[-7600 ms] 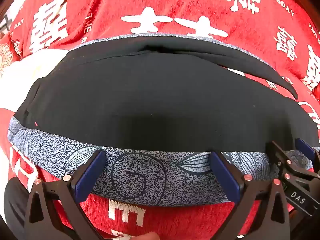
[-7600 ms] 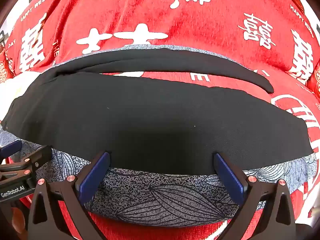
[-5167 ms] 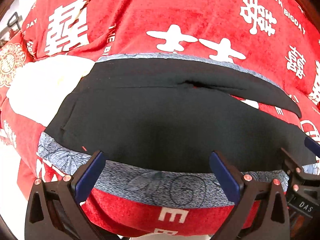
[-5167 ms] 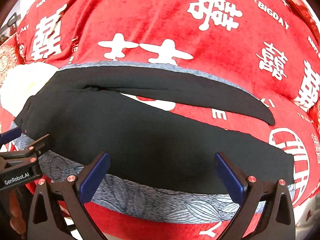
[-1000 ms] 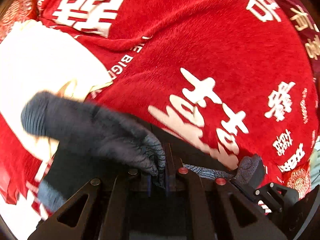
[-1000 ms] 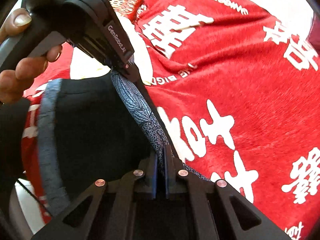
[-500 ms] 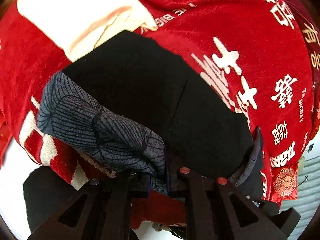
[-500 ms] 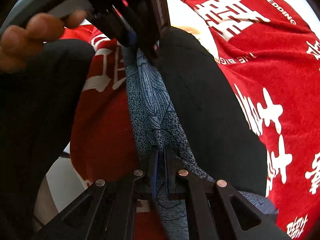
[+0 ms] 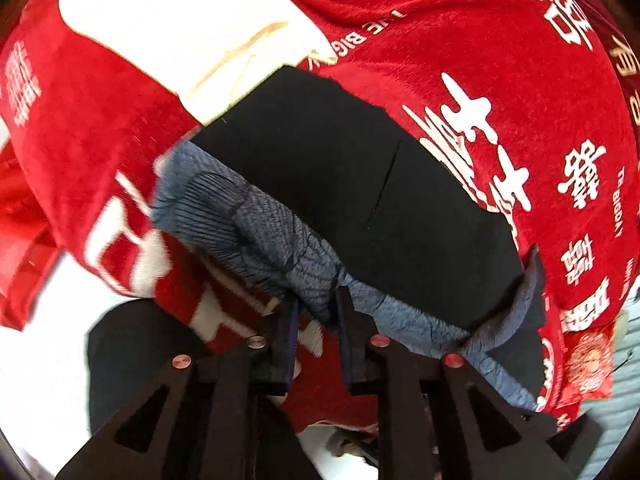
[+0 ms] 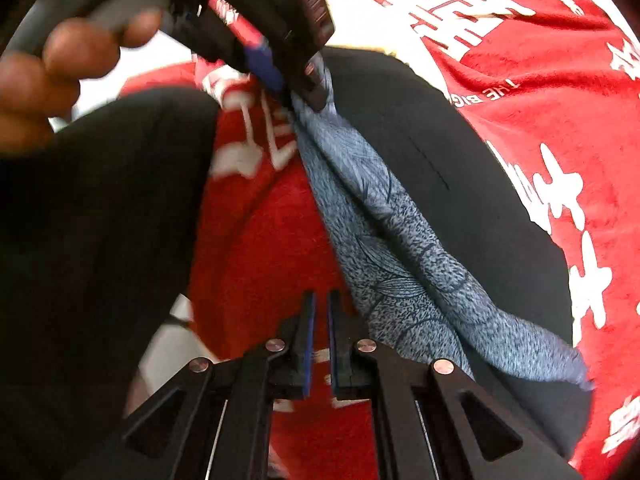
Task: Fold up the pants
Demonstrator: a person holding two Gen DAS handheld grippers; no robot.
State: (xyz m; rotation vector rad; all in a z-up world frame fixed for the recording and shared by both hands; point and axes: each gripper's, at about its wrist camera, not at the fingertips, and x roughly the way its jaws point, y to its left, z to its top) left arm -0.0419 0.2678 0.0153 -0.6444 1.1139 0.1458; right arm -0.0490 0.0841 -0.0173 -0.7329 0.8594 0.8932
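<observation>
Pants (image 9: 360, 184) are laid flat on a red blanket (image 9: 460, 32) with white letters, close to its near edge. They are black, with a grey patterned band (image 9: 260, 220) along the side nearest that edge. The band is rumpled and is lifted a little off the blanket.

In the left wrist view, the left gripper (image 9: 316, 308) is held at the band. Its jaws have just been opening, and a small gap is now seen between them. A bunched bit of the band is touched by one finger at its tip, but the cloth is not pinched.

In the right wrist view, the right gripper (image 10: 320, 304) is held over the bare blanket, just beside the band. Its jaws are closed down to a thin slit and nothing is held in them. The left gripper is seen at the far end of the band, held by a hand (image 10: 60, 60).
</observation>
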